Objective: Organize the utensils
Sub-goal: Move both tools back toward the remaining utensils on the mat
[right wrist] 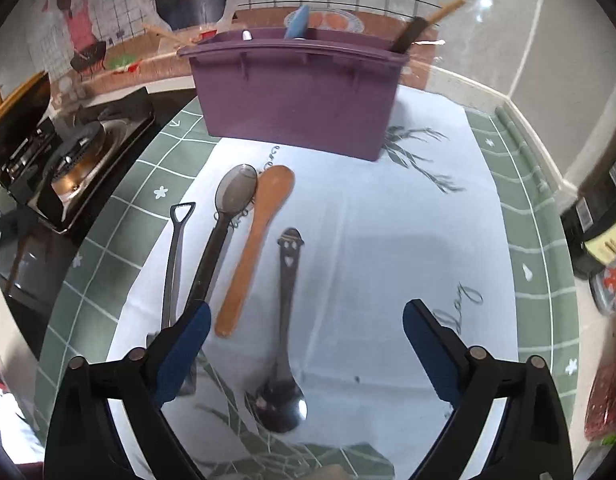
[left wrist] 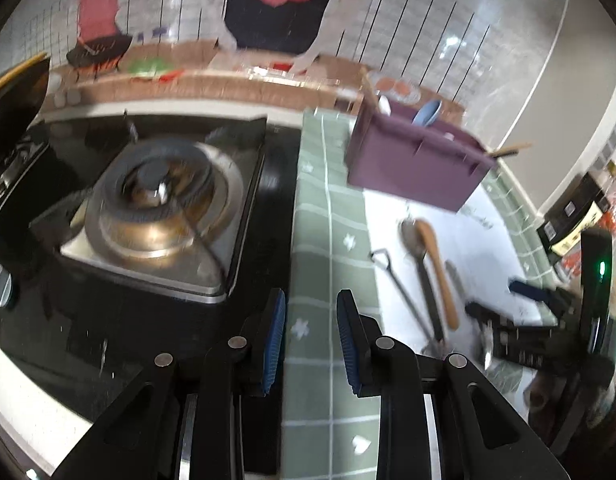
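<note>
Four utensils lie side by side on a smooth white cloth [right wrist: 368, 240] with leaf drawings, spread over a green checked mat [right wrist: 108, 248]. From the right wrist view, left to right: a thin metal tool with a loop-shaped handle end [right wrist: 174, 264], a dark see-through plastic spoon [right wrist: 228, 216] with an oval bowl, a flat wooden spoon [right wrist: 256, 248] (pale orange-brown and rounded at both ends), and a shiny steel spoon [right wrist: 286, 320] with a little face cut into its handle. Its round bowl points toward the camera.

Behind them stands a purple plastic holder [right wrist: 296, 92], boxy with straight walls. A blue spoon handle [right wrist: 298, 22] and a dark handle with a wooden stick poke out of its top.

The right gripper [right wrist: 306, 336] hangs over the steel spoon with its blue ribbed pads spread wide, and nothing is pinched between them.

The left gripper [left wrist: 311, 332] is partly open and holds nothing. It hangs over the edge where the green mat meets a black gas stove [left wrist: 148, 216] with a round metal burner. The left picture is blurry.
</note>
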Action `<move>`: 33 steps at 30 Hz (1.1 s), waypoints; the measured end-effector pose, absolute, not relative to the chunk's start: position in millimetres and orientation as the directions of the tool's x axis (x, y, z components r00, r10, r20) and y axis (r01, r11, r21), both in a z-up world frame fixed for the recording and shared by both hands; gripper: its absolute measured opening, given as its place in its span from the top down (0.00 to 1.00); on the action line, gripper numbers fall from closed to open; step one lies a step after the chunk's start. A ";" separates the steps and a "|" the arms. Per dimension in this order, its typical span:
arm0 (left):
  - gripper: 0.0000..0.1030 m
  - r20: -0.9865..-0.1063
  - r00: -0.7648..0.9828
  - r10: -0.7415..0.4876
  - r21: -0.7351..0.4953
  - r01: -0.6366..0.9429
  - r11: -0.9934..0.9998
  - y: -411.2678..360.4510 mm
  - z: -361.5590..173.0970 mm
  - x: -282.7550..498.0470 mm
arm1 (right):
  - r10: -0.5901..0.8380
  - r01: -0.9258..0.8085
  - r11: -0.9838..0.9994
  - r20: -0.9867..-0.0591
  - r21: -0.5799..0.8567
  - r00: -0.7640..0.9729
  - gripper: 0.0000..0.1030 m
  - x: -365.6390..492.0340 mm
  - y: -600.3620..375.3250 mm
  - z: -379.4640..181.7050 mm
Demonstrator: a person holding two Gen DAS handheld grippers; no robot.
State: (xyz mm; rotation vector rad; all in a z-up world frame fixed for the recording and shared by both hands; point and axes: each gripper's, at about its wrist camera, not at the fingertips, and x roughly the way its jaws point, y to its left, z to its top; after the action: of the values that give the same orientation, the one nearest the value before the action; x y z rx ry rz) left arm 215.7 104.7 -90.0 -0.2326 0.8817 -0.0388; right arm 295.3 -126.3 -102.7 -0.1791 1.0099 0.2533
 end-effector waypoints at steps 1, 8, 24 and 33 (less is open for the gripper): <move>0.73 -0.768 0.627 -0.131 -0.218 -0.065 0.974 104.7 -93.0 214.2 | 0.141 -0.305 0.952 -0.856 -0.020 0.497 0.32 300.4 -121.4 -103.0; 0.73 -0.806 0.577 -0.131 -0.208 -0.068 0.976 103.7 -104.0 211.8 | 0.194 -0.344 0.938 -0.880 0.037 0.434 0.75 322.3 -98.2 -117.8; 0.73 -0.844 0.512 -0.162 -0.202 -0.023 0.979 74.2 -115.2 232.2 | 0.169 -0.364 0.931 -0.903 0.014 0.396 0.91 329.1 -100.3 -123.4; 0.73 -0.857 0.445 -0.260 -0.254 0.074 0.964 36.0 -115.7 269.9 | 0.102 -0.238 0.971 -0.896 -0.005 0.433 0.91 302.0 -170.5 -120.3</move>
State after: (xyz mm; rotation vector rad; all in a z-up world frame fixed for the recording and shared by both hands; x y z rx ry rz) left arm 269.9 36.0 -115.7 -0.1894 1.0914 -0.2081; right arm 302.0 -170.5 -120.3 -0.1375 1.1043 0.2124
